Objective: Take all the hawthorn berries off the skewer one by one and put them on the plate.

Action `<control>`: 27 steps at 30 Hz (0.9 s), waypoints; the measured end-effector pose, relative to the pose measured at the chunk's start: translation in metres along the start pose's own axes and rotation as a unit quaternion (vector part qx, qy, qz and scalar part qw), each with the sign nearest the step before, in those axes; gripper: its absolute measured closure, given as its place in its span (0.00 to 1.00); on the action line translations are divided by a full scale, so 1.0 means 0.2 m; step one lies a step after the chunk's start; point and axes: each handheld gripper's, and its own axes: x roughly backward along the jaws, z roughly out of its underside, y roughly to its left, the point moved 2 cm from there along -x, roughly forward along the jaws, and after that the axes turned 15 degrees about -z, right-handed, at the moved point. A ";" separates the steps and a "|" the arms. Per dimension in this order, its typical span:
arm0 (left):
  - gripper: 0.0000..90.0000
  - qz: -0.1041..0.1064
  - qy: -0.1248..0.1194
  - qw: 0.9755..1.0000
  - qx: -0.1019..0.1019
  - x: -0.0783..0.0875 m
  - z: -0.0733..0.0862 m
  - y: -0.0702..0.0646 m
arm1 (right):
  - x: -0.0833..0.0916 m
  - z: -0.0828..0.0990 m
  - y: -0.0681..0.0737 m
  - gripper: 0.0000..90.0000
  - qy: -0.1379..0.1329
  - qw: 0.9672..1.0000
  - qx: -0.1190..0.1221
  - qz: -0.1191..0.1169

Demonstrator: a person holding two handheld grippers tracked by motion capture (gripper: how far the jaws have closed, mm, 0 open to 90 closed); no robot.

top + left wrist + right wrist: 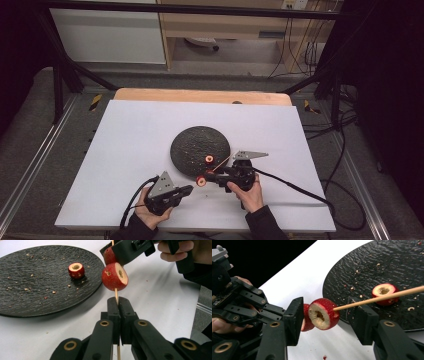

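While your left gripper point(117, 302) pinches the thin wooden skewer point(116, 293) just below them, two red cored fruit pieces point(323, 313) sit threaded on it, pale flesh ringing a hollow centre. Your right gripper point(325, 320) brackets them, its jaws spread and not pressing yet. They hang just beside the black plate point(192, 142), where a third piece point(76, 270) lies among crumbs.

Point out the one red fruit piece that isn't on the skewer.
It is the fruit piece lying alone on the black plate, hollow core upward. The other two are threaded on the wooden skewer, off the plate.
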 end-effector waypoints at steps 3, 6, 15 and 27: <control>0.98 0.001 0.000 1.000 0.000 0.00 0.00 0.00 | 0.00 0.00 0.00 0.59 0.003 1.000 -0.002 -0.005; 0.98 0.002 0.001 1.000 0.000 0.00 0.00 0.00 | 0.01 0.00 0.00 0.61 0.008 1.000 -0.004 -0.007; 0.98 0.000 0.003 1.000 -0.002 0.00 0.00 0.00 | 0.00 0.00 0.00 0.63 0.012 1.000 -0.004 -0.002; 0.98 0.003 0.001 1.000 -0.001 0.00 0.00 0.00 | 0.00 0.00 0.00 0.69 0.008 1.000 -0.006 -0.008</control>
